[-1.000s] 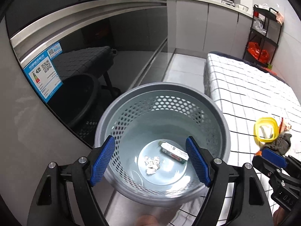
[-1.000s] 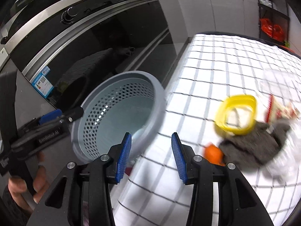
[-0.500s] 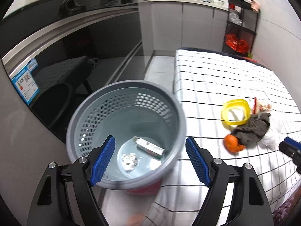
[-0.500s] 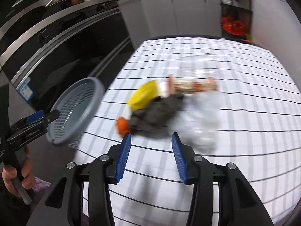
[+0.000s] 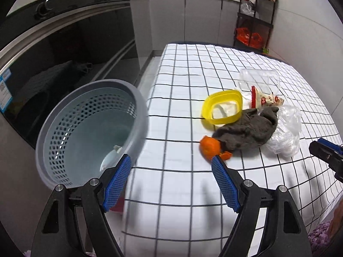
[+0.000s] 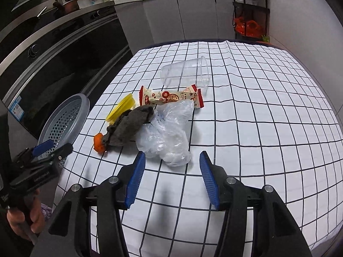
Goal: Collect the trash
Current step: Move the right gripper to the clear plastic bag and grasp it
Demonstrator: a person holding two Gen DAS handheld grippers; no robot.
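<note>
A pile of trash lies on the checked tablecloth: orange peel, a grey rag, a yellow lid, a crumpled clear bag, a red-and-white snack wrapper and a clear plastic cup on its side. The grey perforated bin stands off the table's left edge with some trash inside. My left gripper is open and empty, just short of the peel. My right gripper is open and empty, just short of the clear bag.
A dark glass-fronted appliance wall runs along the left behind the bin. Grey cabinets and a black rack with orange bags stand beyond the table's far end. The table's right half is bare cloth.
Both grippers have swung right, from over the bin toward the trash pile. The right gripper now faces the clear bag, the left the orange peel. Both stay open.
</note>
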